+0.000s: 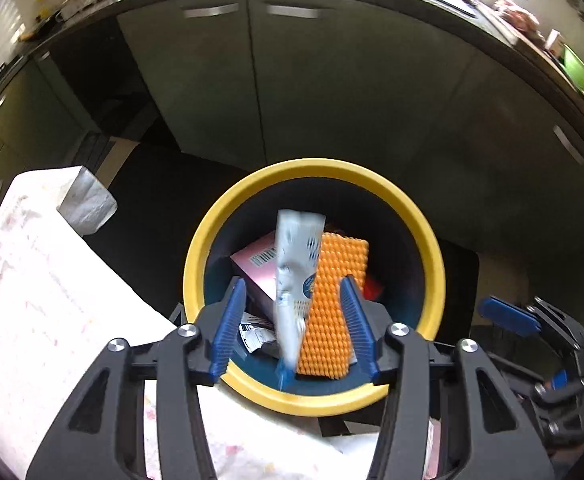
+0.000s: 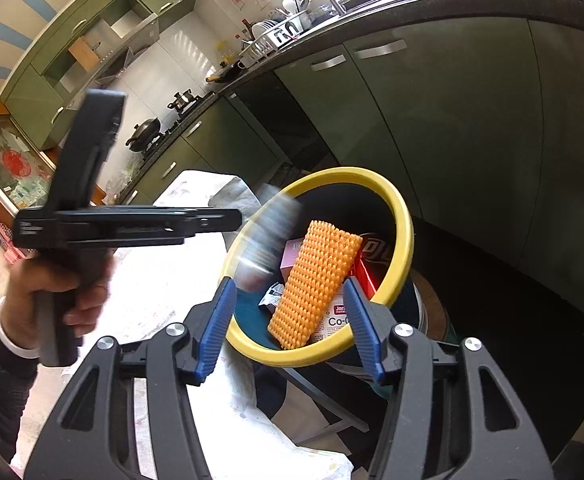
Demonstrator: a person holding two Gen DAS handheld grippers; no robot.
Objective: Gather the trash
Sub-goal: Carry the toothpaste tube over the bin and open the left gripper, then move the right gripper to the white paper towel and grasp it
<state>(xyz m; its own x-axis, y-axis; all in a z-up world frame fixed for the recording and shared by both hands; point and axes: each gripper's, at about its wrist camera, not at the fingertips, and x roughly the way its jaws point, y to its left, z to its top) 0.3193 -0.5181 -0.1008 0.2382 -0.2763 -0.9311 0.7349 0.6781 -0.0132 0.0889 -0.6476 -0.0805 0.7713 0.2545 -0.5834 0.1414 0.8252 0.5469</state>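
Left gripper (image 1: pixel 296 312) tipped steeply down over a yellow-rimmed bin (image 1: pixel 428 240), blue pads spread, a white and blue packet (image 1: pixel 296 264) hanging blurred between them with a clear gap on either side, its upper end over the bin's mouth. Seen from the right wrist, the same tool level and side-on, gripped by a hand (image 2: pixel 51 292) in a dark sleeve with a white cuff, the packet only a pale smear at the bin's rim (image 2: pixel 275 224). Right gripper (image 2: pixel 289 312) angled down toward the bin from nearby, pads apart, nothing between them. Inside the bin: an orange ridged sponge (image 1: pixel 332 300) leaning on a pink box (image 1: pixel 255 268), something red (image 2: pixel 366 276) behind, a small crumpled wrapper (image 1: pixel 253 334) at the bottom. Just beside the bin, a table under a pale patterned cloth (image 1: pixel 51 300). Behind, olive-green cabinets (image 1: pixel 312 92) under a dark counter, a dish rack (image 2: pixel 279 34) by the sink, pots on a stove (image 2: pixel 147 132).
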